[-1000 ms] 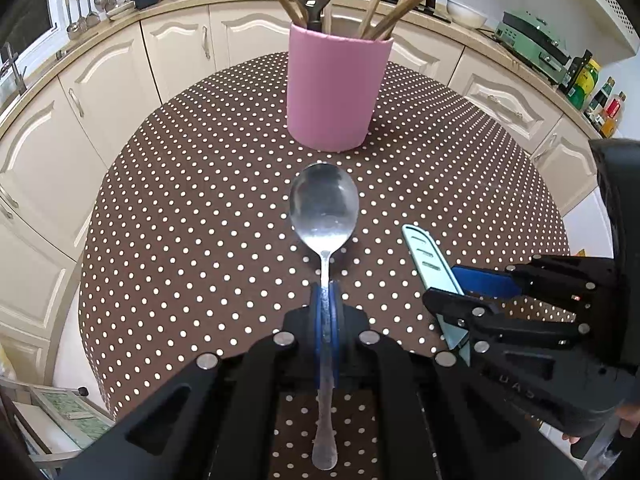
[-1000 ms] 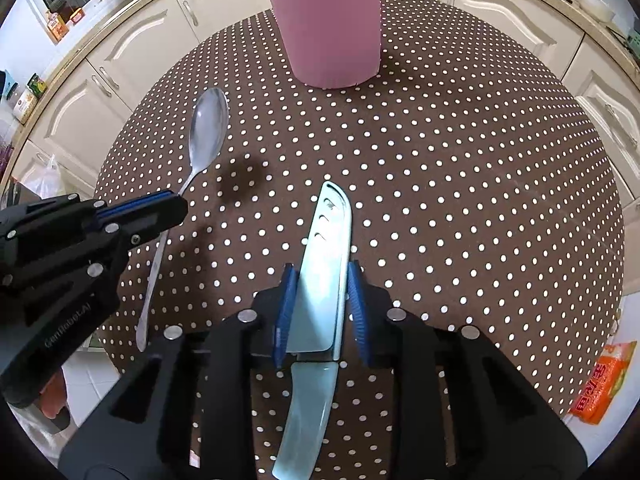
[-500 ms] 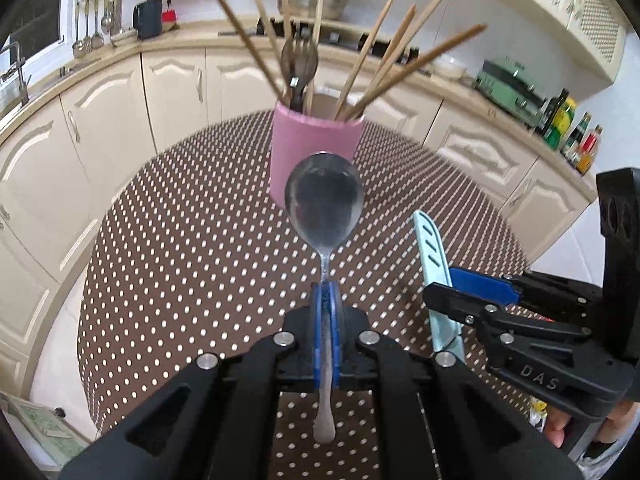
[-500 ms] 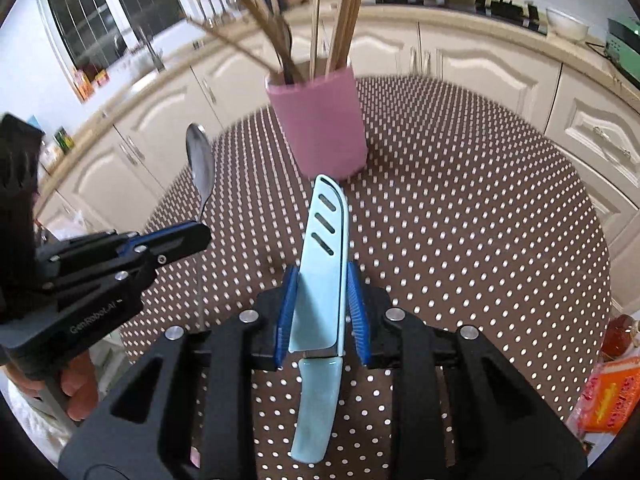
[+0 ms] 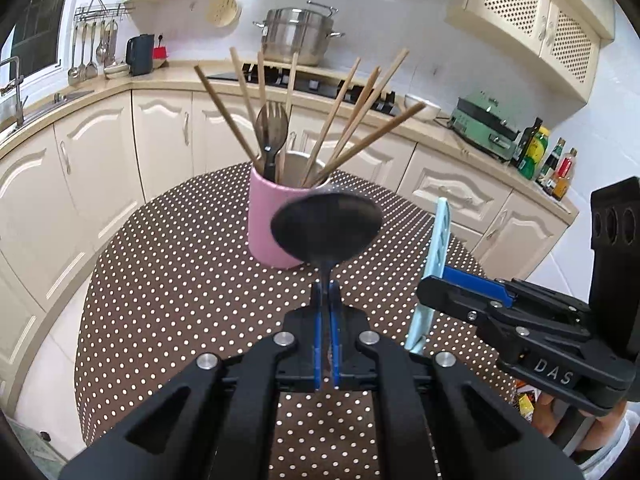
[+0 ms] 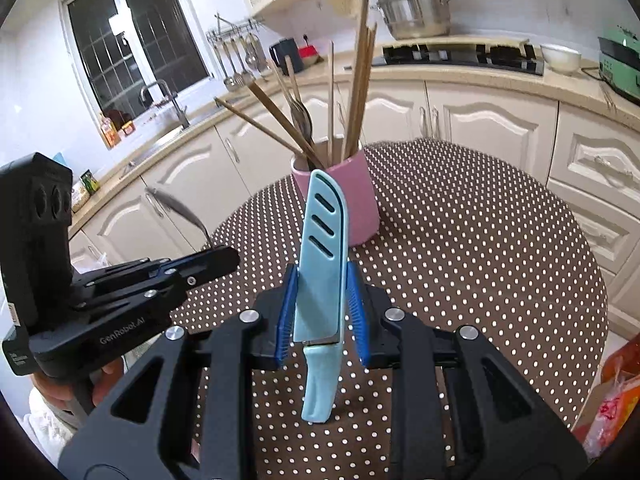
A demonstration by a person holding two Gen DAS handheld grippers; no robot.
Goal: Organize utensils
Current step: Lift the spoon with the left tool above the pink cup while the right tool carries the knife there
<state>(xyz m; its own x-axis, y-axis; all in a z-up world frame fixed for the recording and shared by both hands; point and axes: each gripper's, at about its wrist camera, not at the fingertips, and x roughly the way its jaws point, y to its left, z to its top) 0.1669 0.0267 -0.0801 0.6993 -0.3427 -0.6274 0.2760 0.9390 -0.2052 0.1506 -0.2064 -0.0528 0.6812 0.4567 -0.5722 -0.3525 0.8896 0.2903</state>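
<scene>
My left gripper (image 5: 326, 292) is shut on a metal spoon (image 5: 326, 228) by its handle, bowl tilted forward, raised above the table in front of the pink utensil holder (image 5: 276, 220). The holder stands on the round dotted table (image 5: 168, 280) and holds several wooden chopsticks and a dark fork (image 5: 272, 128). My right gripper (image 6: 322, 276) is shut on a light blue sheathed knife (image 6: 322, 248), blade end up, handle hanging below the jaws. The holder also shows in the right wrist view (image 6: 360, 200), behind the knife. The spoon (image 6: 180, 210) and left gripper (image 6: 208, 260) show at its left.
Cream kitchen cabinets (image 5: 100, 152) and a counter curve around the table. A steel pot (image 5: 298, 36) sits on the stove, bottles (image 5: 556, 164) stand at the right. An orange packet (image 6: 616, 400) lies low at the right of the table.
Both grippers have lifted their utensils off the table and tipped upward. The spoon's bowl has tilted forward and now looks dark. The holder appears farther and lower in view.
</scene>
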